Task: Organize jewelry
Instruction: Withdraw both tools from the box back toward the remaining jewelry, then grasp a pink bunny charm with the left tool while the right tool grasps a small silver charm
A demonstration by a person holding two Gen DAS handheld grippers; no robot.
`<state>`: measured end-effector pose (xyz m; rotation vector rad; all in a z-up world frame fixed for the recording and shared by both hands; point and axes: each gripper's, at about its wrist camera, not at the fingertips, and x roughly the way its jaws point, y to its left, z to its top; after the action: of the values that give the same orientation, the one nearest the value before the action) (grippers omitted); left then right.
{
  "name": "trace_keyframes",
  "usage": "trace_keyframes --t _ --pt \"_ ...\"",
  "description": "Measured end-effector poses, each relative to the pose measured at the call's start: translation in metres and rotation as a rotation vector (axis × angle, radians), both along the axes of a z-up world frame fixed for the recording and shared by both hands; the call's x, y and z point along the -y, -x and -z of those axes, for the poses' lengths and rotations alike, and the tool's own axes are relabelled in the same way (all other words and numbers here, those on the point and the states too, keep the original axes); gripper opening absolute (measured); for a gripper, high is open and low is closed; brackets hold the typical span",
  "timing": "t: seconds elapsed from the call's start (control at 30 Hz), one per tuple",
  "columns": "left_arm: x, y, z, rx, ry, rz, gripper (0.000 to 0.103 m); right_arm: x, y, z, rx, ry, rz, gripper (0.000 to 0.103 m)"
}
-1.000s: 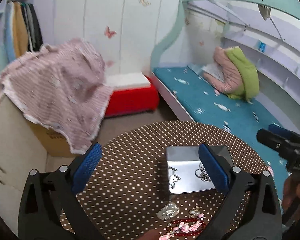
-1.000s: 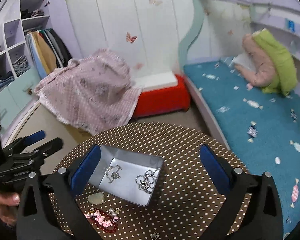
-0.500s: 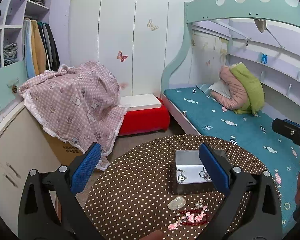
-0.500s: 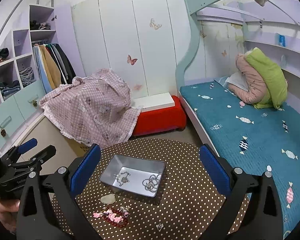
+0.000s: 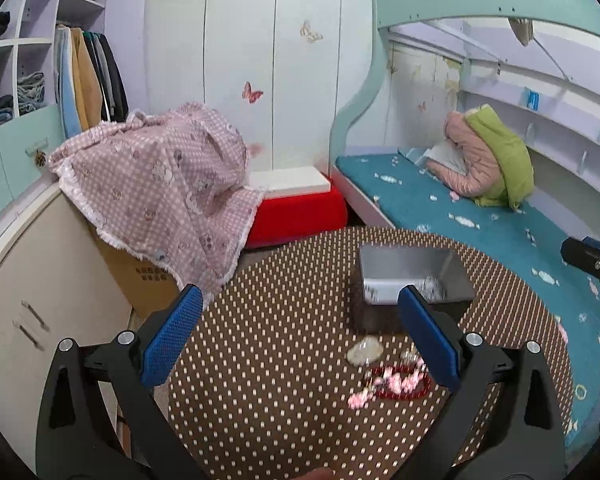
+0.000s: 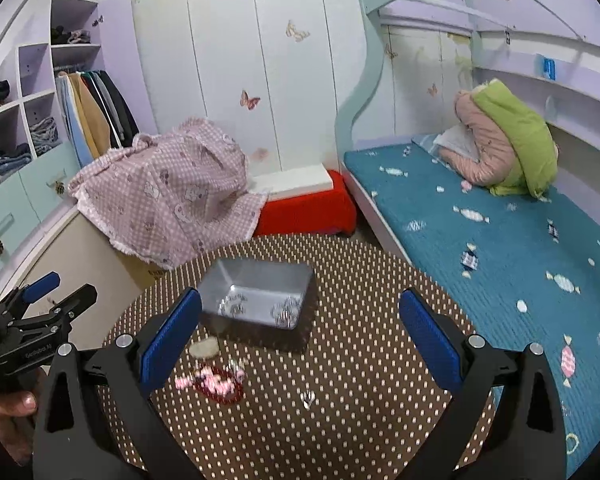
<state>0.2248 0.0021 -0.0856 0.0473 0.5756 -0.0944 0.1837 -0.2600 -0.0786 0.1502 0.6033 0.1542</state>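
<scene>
Silver tin [image 6: 260, 294] holding jewelry, bracelets [image 6: 216, 384] beside

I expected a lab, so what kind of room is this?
Most likely a child's bedroom: a bunk bed with a candy-print cover, butterfly stickers on the wall, and an open wardrobe of hanging clothes.

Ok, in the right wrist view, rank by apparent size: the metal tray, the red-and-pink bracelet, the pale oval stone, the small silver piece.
1. metal tray
2. red-and-pink bracelet
3. pale oval stone
4. small silver piece

The frame is blurred, but the gaps look clear.
</scene>
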Motion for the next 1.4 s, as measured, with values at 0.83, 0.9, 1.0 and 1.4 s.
trace_keyframes --t 0.83,0.9,1.0,1.4 --pt "0.037 -0.021 0.14 -0.287 -0.172 0.199 0.097 0.005 0.001 0.073 -0.211 0.009 0.015 0.095" --pt "0.038 -0.026 0.143 -0.304 -0.165 0.217 0.093 0.004 -0.001 0.077 -0.224 0.007 0.012 0.095" --pt "0.038 -0.034 0.145 -0.325 -0.114 0.26 0.074 0.003 -0.003 0.086 -0.246 0.008 0.008 0.095" --pt "0.043 -0.04 0.142 -0.362 -0.008 0.398 0.016 -0.006 -0.012 0.115 -0.316 0.034 -0.026 0.095"
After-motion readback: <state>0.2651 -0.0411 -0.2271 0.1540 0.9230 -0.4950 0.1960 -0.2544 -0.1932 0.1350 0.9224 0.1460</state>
